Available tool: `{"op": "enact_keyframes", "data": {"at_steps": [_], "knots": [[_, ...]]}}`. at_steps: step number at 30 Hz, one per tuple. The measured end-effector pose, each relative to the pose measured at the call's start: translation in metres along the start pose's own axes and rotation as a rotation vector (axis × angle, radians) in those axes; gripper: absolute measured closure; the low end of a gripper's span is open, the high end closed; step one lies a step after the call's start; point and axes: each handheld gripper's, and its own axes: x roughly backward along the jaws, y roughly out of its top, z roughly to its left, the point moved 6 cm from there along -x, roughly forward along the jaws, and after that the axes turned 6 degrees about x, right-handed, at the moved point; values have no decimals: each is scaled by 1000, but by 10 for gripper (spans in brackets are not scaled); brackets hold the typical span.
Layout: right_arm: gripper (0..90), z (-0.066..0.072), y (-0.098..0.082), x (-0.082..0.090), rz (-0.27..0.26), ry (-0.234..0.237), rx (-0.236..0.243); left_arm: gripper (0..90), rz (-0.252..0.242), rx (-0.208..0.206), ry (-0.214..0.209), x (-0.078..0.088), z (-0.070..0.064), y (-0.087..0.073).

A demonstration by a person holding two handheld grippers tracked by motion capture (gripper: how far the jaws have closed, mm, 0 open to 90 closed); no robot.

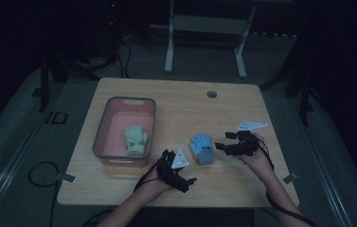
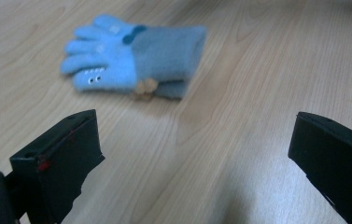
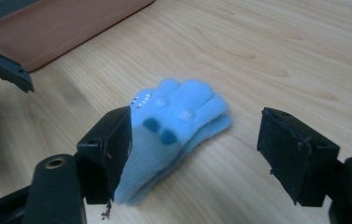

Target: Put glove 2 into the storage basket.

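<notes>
The table (image 1: 176, 101) is broad and mostly bare, so there is open room on every side of the work, with its near edge just behind both hands. The bin (image 1: 101, 137), at the left, already holds 1 green glove (image 1: 135, 138). The blue gloves (image 1: 202, 148) (a folded pair, it seems) lie flat on the wood between the 2 grippers, well right of the bin. The right gripper (image 3: 194, 154) has its jaws spread around the cuff end, not yet pinching; I judge it should sink low and close on both layers together. The left gripper (image 2: 190, 154) waits released, empty, just short of the pair, leaving a clear lane toward the bin.
</notes>
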Motion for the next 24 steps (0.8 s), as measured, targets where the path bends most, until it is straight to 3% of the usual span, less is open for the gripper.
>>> {"op": "enact_keyframes", "data": {"at_steps": [7, 14, 19, 24], "knots": [[346, -12, 4, -7, 11, -4, -3, 49, -6, -77, -16, -10, -3, 17], [369, -17, 10, -18, 20, 1, 9, 114, 16, -141, -77, -25, -10, 28], [383, -15, 15, -27, 27, 35, 9, 134, 13, -183, -61, -32, -7, 34], [395, -12, 19, -42, 46, 50, 8, 147, -24, -269, -61, -37, -3, 44]]}}
